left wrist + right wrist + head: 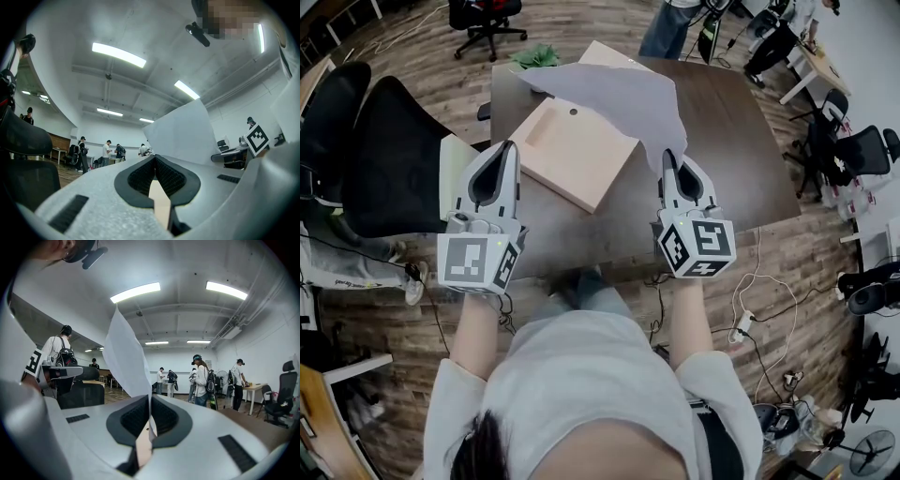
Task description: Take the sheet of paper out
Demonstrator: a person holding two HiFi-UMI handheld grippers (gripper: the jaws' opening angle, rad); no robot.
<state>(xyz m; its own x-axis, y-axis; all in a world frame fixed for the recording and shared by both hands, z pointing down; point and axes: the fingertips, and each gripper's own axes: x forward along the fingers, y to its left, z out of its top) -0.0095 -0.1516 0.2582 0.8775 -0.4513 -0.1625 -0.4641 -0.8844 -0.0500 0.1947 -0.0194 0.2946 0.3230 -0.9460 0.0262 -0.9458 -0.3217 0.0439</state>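
Note:
A white sheet of paper (609,94) hangs in the air over the dark table (741,141), with its near corner pinched in my right gripper (668,155). In the right gripper view the sheet (124,357) rises up and to the left out of the shut right gripper (150,399). A flat tan box (567,155) lies on the table below the paper. My left gripper (509,147) hovers at the box's left edge, its pads meeting at the tip with nothing between them. The left gripper view shows the left gripper (154,158) with the sheet (180,133) ahead to the right.
Black office chairs (384,150) stand to the left of the table. A pale pad (455,169) lies at the table's left edge and a green item (534,56) at its far edge. Cables (759,319) lie on the floor at the right. People stand at the back.

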